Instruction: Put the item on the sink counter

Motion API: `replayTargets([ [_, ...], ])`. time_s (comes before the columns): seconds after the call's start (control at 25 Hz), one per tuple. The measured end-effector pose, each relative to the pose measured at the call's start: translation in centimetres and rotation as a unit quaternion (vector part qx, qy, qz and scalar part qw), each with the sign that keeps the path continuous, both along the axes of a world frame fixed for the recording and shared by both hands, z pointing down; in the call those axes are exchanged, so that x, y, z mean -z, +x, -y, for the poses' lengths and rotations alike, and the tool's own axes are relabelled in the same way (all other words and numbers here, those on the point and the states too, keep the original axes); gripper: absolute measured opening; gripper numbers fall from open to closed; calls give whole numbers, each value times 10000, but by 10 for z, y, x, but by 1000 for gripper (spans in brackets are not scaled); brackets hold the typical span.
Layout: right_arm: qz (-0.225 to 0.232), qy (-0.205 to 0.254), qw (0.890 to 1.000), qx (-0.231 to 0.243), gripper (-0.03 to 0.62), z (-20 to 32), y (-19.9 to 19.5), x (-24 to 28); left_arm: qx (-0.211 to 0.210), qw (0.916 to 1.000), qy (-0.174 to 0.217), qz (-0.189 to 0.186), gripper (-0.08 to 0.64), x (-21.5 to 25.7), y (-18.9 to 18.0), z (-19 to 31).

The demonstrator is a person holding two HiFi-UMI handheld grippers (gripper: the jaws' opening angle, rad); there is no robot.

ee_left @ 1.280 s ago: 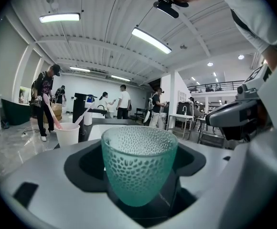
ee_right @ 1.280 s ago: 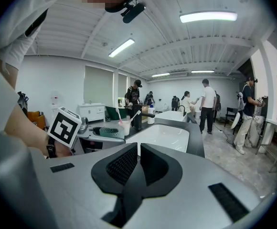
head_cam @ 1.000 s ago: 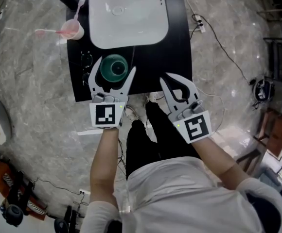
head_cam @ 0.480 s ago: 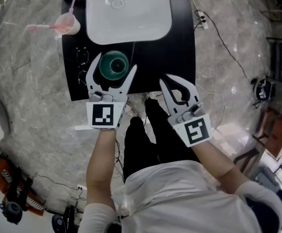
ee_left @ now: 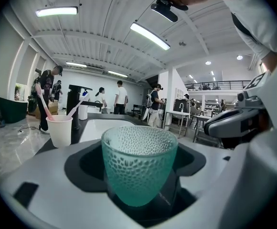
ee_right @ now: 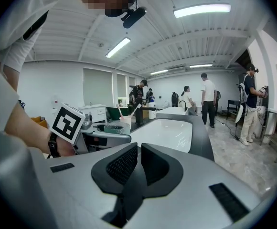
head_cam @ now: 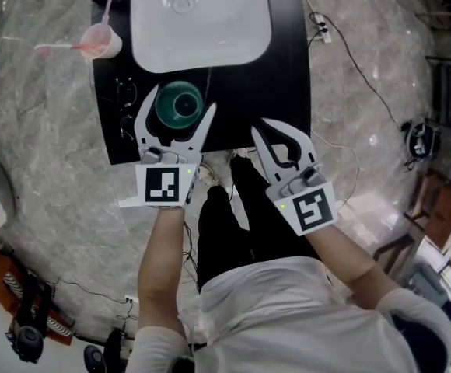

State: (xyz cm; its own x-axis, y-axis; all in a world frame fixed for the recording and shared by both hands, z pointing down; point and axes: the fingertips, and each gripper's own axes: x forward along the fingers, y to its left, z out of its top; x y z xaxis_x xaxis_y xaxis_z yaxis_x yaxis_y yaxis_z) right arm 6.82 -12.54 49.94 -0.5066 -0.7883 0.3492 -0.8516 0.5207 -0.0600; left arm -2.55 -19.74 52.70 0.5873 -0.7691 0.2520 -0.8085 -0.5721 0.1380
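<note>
A green textured glass cup (head_cam: 179,106) sits between the jaws of my left gripper (head_cam: 178,102), which is shut on it. Cup and gripper are over the front part of the black sink counter (head_cam: 280,76), just in front of the white basin (head_cam: 148,53). In the left gripper view the cup (ee_left: 138,166) stands upright and fills the gap between the jaws. Whether its base touches the counter I cannot tell. My right gripper (head_cam: 273,127) is shut and holds nothing, at the counter's front edge to the right. The right gripper view shows its pads (ee_right: 125,165) pressed close together.
A pale cup with toothbrushes (head_cam: 101,43) stands at the counter's far left corner. Eyeglasses (head_cam: 124,103) lie on the counter left of the green cup. A power strip and cable (head_cam: 323,33) lie on the marble floor to the right. People stand in the background.
The head view has drifted slightly. The left gripper still grips the green cup over the counter's front, shifted a little relative to the counter. The right gripper stays shut in place.
</note>
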Motion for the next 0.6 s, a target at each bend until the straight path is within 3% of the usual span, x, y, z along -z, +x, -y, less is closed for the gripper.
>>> replayTargets([
  [0.6, 82, -43, 9999, 93, 40, 0, -7, -3, 63, 9999, -101, -120, 382, 1, -2, 6],
])
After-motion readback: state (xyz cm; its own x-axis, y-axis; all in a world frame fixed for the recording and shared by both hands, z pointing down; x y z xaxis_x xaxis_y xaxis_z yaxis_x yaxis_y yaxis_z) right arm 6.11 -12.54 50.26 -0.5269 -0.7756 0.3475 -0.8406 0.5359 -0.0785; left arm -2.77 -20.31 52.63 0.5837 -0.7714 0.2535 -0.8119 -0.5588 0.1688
